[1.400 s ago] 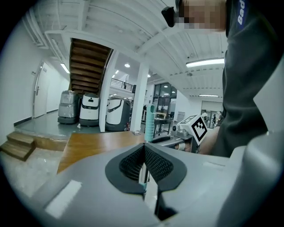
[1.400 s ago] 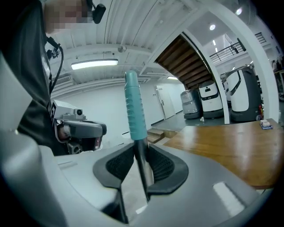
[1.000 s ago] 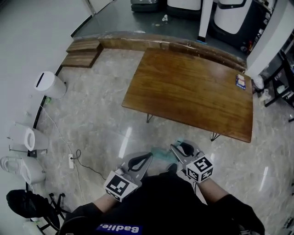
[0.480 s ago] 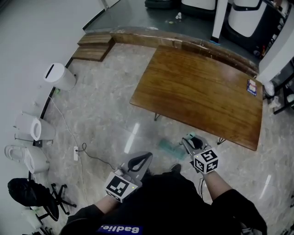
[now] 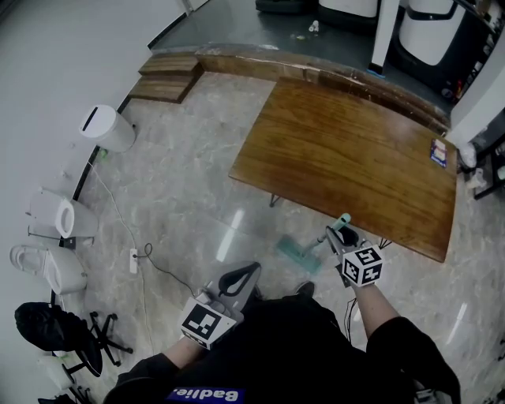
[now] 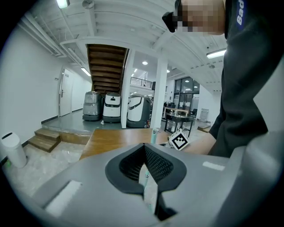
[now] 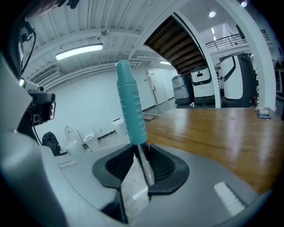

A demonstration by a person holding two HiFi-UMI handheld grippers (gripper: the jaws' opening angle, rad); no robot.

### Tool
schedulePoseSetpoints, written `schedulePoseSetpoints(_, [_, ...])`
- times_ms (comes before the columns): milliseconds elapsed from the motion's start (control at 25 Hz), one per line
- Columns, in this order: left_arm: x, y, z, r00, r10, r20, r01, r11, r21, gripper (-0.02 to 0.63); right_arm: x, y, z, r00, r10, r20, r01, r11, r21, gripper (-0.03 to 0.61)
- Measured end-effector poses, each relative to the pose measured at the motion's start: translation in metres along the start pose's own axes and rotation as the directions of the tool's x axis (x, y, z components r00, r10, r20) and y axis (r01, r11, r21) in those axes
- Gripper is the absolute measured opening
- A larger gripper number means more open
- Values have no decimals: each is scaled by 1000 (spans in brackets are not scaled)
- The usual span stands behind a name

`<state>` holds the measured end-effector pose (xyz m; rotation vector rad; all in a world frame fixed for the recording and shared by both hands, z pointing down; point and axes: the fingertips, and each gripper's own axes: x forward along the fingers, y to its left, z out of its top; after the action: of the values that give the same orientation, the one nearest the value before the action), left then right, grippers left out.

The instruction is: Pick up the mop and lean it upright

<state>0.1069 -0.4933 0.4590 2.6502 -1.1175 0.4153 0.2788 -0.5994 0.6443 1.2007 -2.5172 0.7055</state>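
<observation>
As we look steeply down, the left gripper (image 5: 251,271) sits nearest, its jaws drawn together at the tips with nothing between them. A little further out on the right, the right gripper (image 5: 344,236) has its jaws narrowed onto the mop (image 5: 297,253). They clamp the thin metal shaft just below the teal grip, which stands up above the jaws at a slight tilt. The shaft slopes down to the flat teal head, which lies on the floor (image 5: 181,189) between the two grippers and near the worktop's thin metal legs.

The floor is pale marbled tile, glossy enough to carry streaks of ceiling light. At our lower left we see a black chair base (image 5: 95,347). Along the white wall stand two white fixtures (image 5: 55,222), with a cable (image 5: 118,229) running to a power strip (image 5: 133,259), and then a white bin (image 5: 106,128).

Beyond the mop lies the worktop (image 5: 347,150), brown polished wood set at an angle, with a small card (image 5: 439,152) near its right corner. Past it, wooden steps (image 5: 167,79) and a wooden kerb lead up to a grey platform (image 5: 229,24). Large white machines (image 6: 111,106) are parked there beside a white pillar (image 6: 159,97), under a dark wooden staircase (image 6: 106,62).
</observation>
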Motion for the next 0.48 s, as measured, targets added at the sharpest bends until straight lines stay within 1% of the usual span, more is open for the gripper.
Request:
schedulePoseSetpoints(120, [1, 0, 3, 1000, -4, -4, 4, 1000, -8, 18, 3, -11, 5, 1000, -16, 5, 16, 1000, 8, 114])
schedulePoseSetpoints(320, [-3, 2, -3, 1000, -9, -10, 9, 1000, -6, 18, 11, -21, 10, 999, -36, 12, 35, 999, 23, 112])
schedulePoseSetpoints(480, [-4, 1, 0, 1000, -10, -15, 10, 1000, -12, 18, 17, -30, 16, 999, -49, 13, 48, 999, 18, 112])
